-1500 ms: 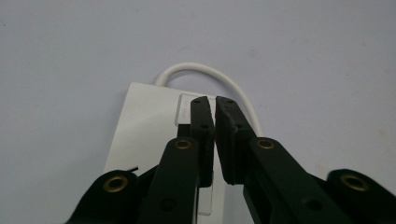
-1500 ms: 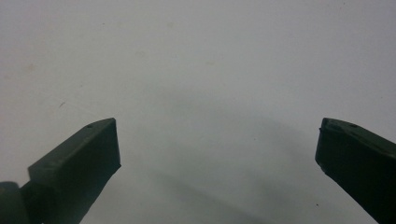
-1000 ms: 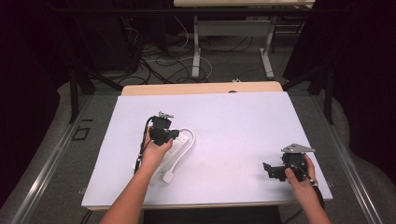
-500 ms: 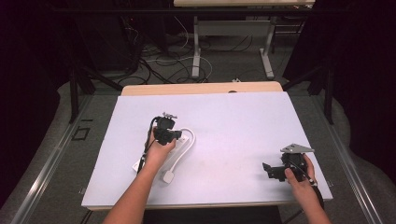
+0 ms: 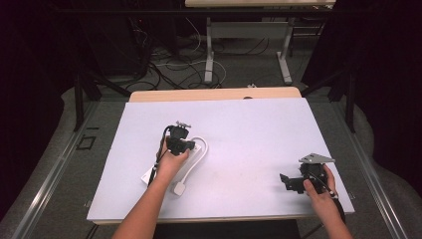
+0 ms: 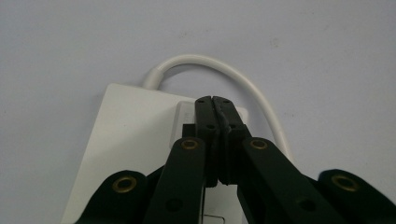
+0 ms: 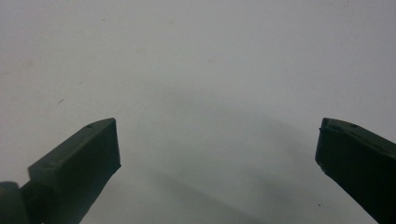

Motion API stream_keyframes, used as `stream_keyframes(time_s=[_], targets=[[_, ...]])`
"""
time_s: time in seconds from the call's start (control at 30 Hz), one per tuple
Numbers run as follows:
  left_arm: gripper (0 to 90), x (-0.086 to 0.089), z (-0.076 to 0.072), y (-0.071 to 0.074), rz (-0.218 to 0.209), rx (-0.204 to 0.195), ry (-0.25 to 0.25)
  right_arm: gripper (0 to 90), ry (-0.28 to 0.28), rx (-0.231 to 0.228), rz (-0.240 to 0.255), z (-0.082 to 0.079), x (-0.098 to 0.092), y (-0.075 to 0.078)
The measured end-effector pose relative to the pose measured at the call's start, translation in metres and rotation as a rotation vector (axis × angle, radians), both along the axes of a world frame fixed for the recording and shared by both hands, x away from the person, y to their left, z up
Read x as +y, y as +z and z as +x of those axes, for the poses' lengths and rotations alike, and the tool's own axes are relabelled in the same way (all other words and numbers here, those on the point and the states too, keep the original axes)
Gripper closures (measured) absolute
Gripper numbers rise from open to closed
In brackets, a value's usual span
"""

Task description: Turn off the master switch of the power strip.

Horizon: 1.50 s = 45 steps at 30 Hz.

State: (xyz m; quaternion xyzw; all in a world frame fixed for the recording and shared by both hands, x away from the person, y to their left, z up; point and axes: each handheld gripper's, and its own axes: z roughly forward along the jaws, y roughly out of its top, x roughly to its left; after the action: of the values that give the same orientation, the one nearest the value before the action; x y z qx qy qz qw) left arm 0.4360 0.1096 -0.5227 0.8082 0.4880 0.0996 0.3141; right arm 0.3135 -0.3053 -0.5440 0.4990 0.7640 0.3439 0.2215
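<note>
Right gripper (image 5: 288,183) sits near my table edge, jaws spread wide over bare white table (image 5: 259,134), holding nothing. Farther in I see the left gripper (image 6: 212,100), jaws pressed together, tips over the white power strip (image 6: 126,140). Its white cable (image 6: 233,77) loops beyond the strip's far end.
</note>
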Motion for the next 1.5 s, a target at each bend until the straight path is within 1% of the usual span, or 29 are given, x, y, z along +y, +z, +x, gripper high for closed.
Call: stream_keyframes(time_s=[0.03,0.1,0.17,0.2,0.27,0.33,0.5,0.57,0.6,0.7,0.8,0.83,0.9,0.97,1.0,1.03,1.07,1.13,1.23,1.3,1.33,1.5], targets=[[89.8,0.000,0.001,0.000,0.007,-0.005,-0.008,0.0,0.000,0.000,0.001,0.000,0.000,0.000],[89.8,-0.001,0.000,0.000,-0.001,-0.002,0.003,0.0,0.000,0.000,0.001,0.000,0.000,0.000],[89.9,-0.001,0.000,0.000,-0.001,-0.003,0.003,0.0,0.000,0.002,0.000,0.000,0.000,0.000],[89.9,-0.001,0.001,0.000,-0.001,-0.008,-0.003,0.0,0.000,0.002,0.000,0.000,0.000,0.000],[89.9,0.001,0.001,0.000,0.007,-0.005,-0.012,0.0,0.001,0.002,0.000,0.000,0.000,0.000],[89.9,0.000,0.000,0.000,0.008,-0.009,-0.006,0.0,0.000,0.003,0.001,0.000,0.000,0.000],[89.9,-0.002,0.000,0.000,0.029,-0.016,-0.016,0.0,0.000,0.005,0.003,0.000,0.001,0.000],[90.0,-0.003,-0.001,0.000,0.049,-0.029,-0.023,0.0,0.000,0.004,0.003,0.000,0.001,0.000],[90.0,-0.004,-0.002,0.000,0.056,-0.028,-0.023,0.0,0.001,0.005,0.003,0.000,0.001,0.000],[90.0,-0.005,-0.001,-0.001,0.060,-0.031,-0.025,0.0,0.005,0.002,0.000,0.000,0.001,0.000],[90.0,-0.003,0.000,-0.002,0.040,-0.012,-0.020,0.0,0.008,-0.001,-0.005,0.000,0.001,0.000],[90.0,-0.003,0.001,-0.002,0.043,-0.019,-0.023,0.0,0.008,-0.001,-0.004,0.000,0.001,0.000],[90.0,-0.003,0.001,-0.002,0.044,-0.014,-0.023,0.0,0.011,-0.003,-0.006,0.000,0.001,0.000],[90.0,-0.002,0.001,-0.002,0.033,-0.002,-0.006,0.0,0.006,0.000,-0.004,0.000,0.001,0.000],[90.0,-0.001,0.002,-0.002,0.026,-0.003,-0.010,0.0,0.006,0.000,-0.007,-0.001,0.001,0.001],[90.0,0.000,0.002,-0.002,0.009,0.007,-0.004,0.0,0.007,0.001,-0.001,-0.001,0.001,0.001],[90.0,0.002,0.002,-0.001,-0.021,0.012,0.007,0.0,0.005,-0.002,0.000,0.000,0.001,0.001],[90.0,0.005,0.004,0.000,-0.036,0.026,0.009,0.0,0.000,-0.001,-0.001,0.000,0.000,0.001],[90.0,0.005,0.004,0.001,-0.036,0.032,0.016,0.0,0.001,0.002,0.000,0.000,0.000,0.000],[90.0,0.006,0.003,0.002,-0.053,0.033,0.024,0.0,0.005,0.005,0.001,0.000,0.000,-0.001],[90.0,0.007,0.004,0.002,-0.054,0.029,0.018,0.0,0.003,0.003,-0.001,0.000,0.000,-0.001],[90.0,0.008,0.005,0.002,-0.047,0.035,0.027,0.0,0.001,-0.002,0.002,0.000,0.000,0.000]])
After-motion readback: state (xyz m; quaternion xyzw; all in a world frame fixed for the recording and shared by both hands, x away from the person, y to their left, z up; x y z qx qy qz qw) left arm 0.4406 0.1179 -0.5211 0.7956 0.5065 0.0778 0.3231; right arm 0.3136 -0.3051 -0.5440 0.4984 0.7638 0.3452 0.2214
